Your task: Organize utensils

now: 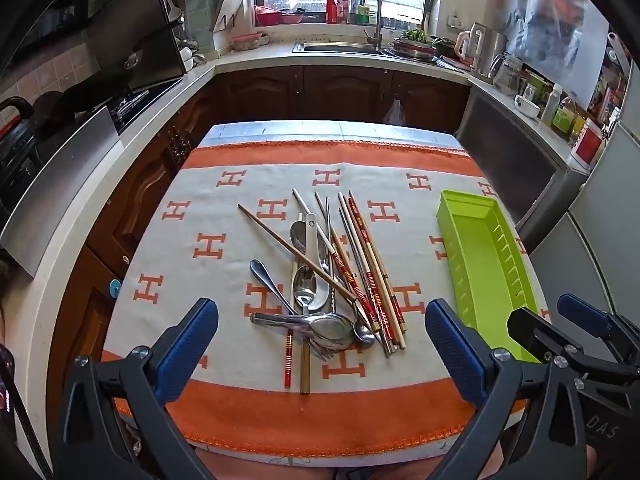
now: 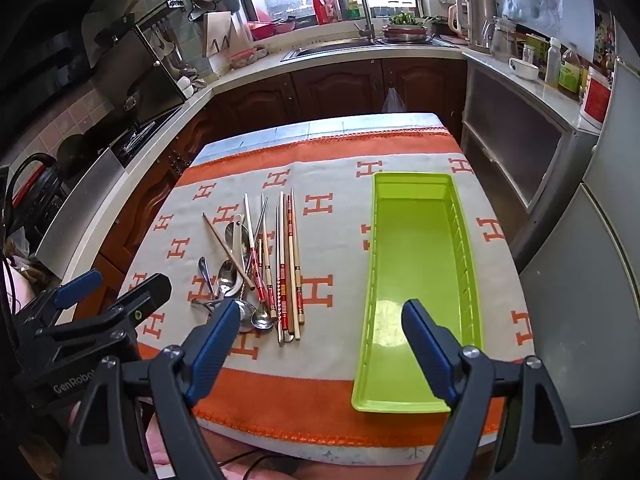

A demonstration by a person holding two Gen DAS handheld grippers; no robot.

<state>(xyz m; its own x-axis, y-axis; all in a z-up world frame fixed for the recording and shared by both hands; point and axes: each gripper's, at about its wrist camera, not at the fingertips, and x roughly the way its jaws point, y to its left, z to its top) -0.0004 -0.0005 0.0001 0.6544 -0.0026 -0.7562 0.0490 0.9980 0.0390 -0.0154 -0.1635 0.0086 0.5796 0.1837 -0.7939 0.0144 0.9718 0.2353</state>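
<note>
On the tabletop [image 1: 224, 412], under a woven cloth [image 1: 224, 200] of pale grey with orange bands and orange H shapes, I see one heap of utensils [image 1: 332, 280] at centre-left and one tray [image 1: 484, 264] to its right. My left hand-held gripper [image 1: 322, 344] hovers over the near end of the heap, jaws wide apart, nothing between its blue ribbed pads. The heap crosses itself too much for an exact count: I make out roughly four shiny metal spoons [image 1: 304, 286], one white ceramic spoon [image 1: 311, 248], and about ten long thin chopsticks [image 1: 370, 272], some bare wood, some red-banded, some steel. The tray is bright green plastic, long and rectangular, with a slotted wall on its right side. My right hand-held gripper [image 2: 320, 354] hangs over the tray's near end, equally open, holding nothing.
</note>
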